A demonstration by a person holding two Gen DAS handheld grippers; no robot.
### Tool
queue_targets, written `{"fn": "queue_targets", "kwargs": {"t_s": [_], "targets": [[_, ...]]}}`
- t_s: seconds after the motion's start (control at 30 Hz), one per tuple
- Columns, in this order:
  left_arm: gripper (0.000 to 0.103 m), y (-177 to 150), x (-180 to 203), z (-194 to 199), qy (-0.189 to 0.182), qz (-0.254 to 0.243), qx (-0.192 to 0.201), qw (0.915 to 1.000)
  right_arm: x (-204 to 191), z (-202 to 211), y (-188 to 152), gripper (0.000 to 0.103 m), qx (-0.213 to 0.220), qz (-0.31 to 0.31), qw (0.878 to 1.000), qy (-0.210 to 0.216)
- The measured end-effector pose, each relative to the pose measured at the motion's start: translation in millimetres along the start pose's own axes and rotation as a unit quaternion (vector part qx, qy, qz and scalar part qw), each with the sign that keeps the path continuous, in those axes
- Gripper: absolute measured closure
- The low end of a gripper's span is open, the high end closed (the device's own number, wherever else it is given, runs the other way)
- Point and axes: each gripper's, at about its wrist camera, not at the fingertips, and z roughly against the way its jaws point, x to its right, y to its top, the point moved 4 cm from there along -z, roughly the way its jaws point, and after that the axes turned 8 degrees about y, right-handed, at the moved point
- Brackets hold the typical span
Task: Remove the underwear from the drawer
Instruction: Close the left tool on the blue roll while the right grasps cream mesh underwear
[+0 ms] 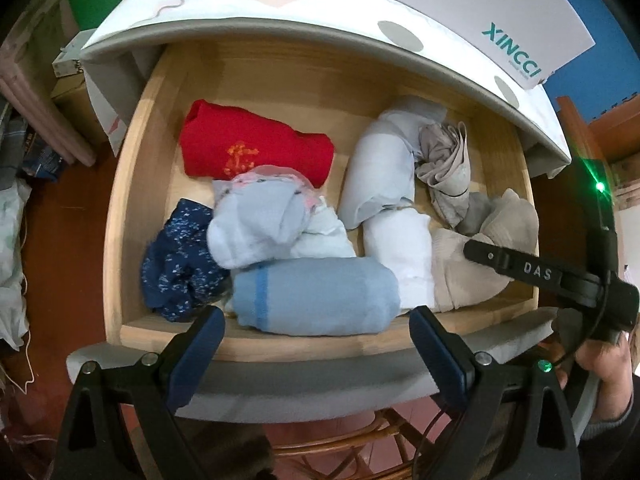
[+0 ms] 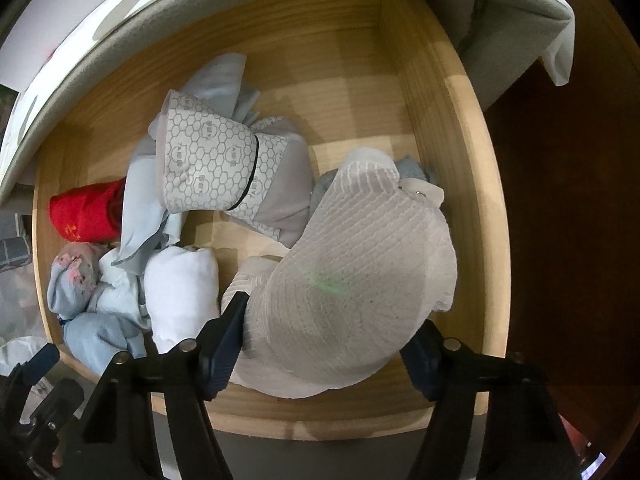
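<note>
The left wrist view takes in the whole wooden drawer (image 1: 120, 216) from above its front edge: a red folded piece (image 1: 256, 148) at the back left, a navy speckled piece (image 1: 180, 260) at the front left, and a light blue roll (image 1: 316, 296) against the front wall. Only this view shows the person's hand (image 1: 608, 364) on the right hand-held gripper (image 1: 480, 254), whose black arm reaches in over the drawer's right side.

The right wrist view alone shows a grey honeycomb-patterned waistband (image 2: 208, 164) mid-drawer, and the beige ribbed underwear (image 2: 352, 280) in the drawer's front right corner lying between that gripper's spread fingers (image 2: 228, 336). The right hand-held gripper (image 2: 328, 344) is wide open, straddling the piece without clamping it.

The left hand-held gripper (image 1: 316, 344) hovers over the drawer's front wall, jaws wide apart, holding nothing.
</note>
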Motion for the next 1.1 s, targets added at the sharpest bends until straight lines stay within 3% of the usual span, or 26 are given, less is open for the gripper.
{"fn": "queue_targets", "kwargs": {"t_s": [0.17, 0.3, 0.6, 0.83, 1.1], "targets": [[0.007, 7, 7, -9, 0.009, 0.014, -0.004, 0.9998, 4, 0, -4, 0.038, -0.004, 0.001, 1.0, 0.008], [0.007, 8, 13, -26, 0.043, 0.01, -0.016, 0.9989, 5, 0, -4, 0.037, -0.005, 0.003, 1.0, 0.009], [0.007, 11, 17, -52, 0.047, 0.023, -0.043, 0.9977, -2, -5, 7, 0.027, -0.006, 0.009, 1.0, 0.002], [0.028, 10, 13, -49, 0.028, 0.026, -0.032, 0.9988, -2, -5, 9, 0.02, -0.008, 0.014, 1.0, -0.008], [0.037, 2, 9, -32, 0.016, 0.026, -0.009, 0.9995, 12, 0, 16, 0.011, -0.012, 0.012, 1.0, -0.017]]}}
